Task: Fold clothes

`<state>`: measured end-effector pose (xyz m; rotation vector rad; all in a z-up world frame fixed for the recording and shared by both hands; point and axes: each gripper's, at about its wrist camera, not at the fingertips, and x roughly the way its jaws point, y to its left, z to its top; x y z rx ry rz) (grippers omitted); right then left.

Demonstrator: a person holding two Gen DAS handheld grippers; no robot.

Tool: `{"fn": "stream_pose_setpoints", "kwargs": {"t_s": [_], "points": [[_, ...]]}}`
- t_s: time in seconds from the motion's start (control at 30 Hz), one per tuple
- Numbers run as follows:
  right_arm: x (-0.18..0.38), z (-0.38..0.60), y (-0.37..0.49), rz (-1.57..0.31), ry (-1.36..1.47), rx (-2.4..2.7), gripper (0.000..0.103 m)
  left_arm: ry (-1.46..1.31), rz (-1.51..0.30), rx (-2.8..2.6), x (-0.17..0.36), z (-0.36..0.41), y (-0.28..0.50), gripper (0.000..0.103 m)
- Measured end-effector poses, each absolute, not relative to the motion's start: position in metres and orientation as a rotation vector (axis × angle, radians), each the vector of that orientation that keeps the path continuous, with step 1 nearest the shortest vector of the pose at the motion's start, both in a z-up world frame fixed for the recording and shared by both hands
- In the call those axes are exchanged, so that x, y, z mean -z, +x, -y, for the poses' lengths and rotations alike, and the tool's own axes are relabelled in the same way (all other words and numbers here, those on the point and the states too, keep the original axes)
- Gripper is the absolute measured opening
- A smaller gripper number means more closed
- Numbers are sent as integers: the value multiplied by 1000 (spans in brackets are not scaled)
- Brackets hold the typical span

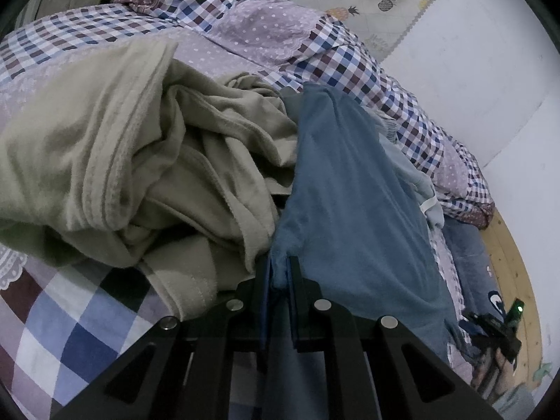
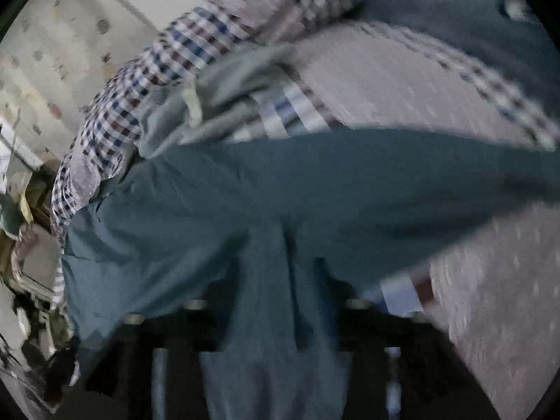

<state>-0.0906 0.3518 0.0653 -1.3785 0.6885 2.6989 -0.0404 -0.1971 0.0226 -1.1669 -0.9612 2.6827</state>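
Left gripper [image 1: 280, 273]: we're pinching an edge of the soft blue fabric garment [image 1: 350, 210], jaws narrow.
Right gripper [image 2: 280, 280]: blurred, we're unable to tell its state; blue cloth is draping over it.
Garment: lying on the checked purple bedspread [image 1: 70, 322], right of a crumpled beige garment [image 1: 140, 161].

Bed with checked quilt [image 1: 87, 318]: beige garment [image 1: 140, 161] heaped ahead-left of left gripper [image 1: 280, 269], blue garment [image 1: 350, 210] ahead-right.

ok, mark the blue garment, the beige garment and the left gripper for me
blue garment [image 1: 353, 189], left wrist view, middle of the flat panel.
beige garment [image 1: 147, 147], left wrist view, crumpled middle folds.
left gripper [image 1: 279, 273], left wrist view, fingertips, clamped on the blue garment's edge.
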Motion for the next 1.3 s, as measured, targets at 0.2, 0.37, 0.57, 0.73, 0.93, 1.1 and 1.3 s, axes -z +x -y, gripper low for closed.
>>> {"fn": "stream_pose_setpoints", "kwargs": {"t_s": [0.2, 0.37, 0.57, 0.73, 0.93, 1.1, 1.3], "points": [[-50, -332, -129, -554, -1452, -2716, 49, -1173, 942, -2691, -22, 195, -42, 9], [-38, -340, -134, -346, -1405, -2557, 46, -1192, 925, -2701, -23, 195, -42, 9], [-79, -379, -53, -628, -1084, -2583, 51, -1178, 941, -2720, -29, 201, -37, 37], [-100, -410, 44, -771, -898, -2602, 52, -1105, 837, -2831, -45, 208, -13, 75], [-116, -439, 113, -688, -741, -2578, 55, -951, 703, -2988, -90, 214, 30, 77], [-145, -456, 141, -577, -542, -2640, 68, -784, 559, -3006, -150, 158, 57, 84], [-162, -478, 168, -493, -312, -2643, 81, -666, 271, -2828, -222, 23, 76, 85]]}}
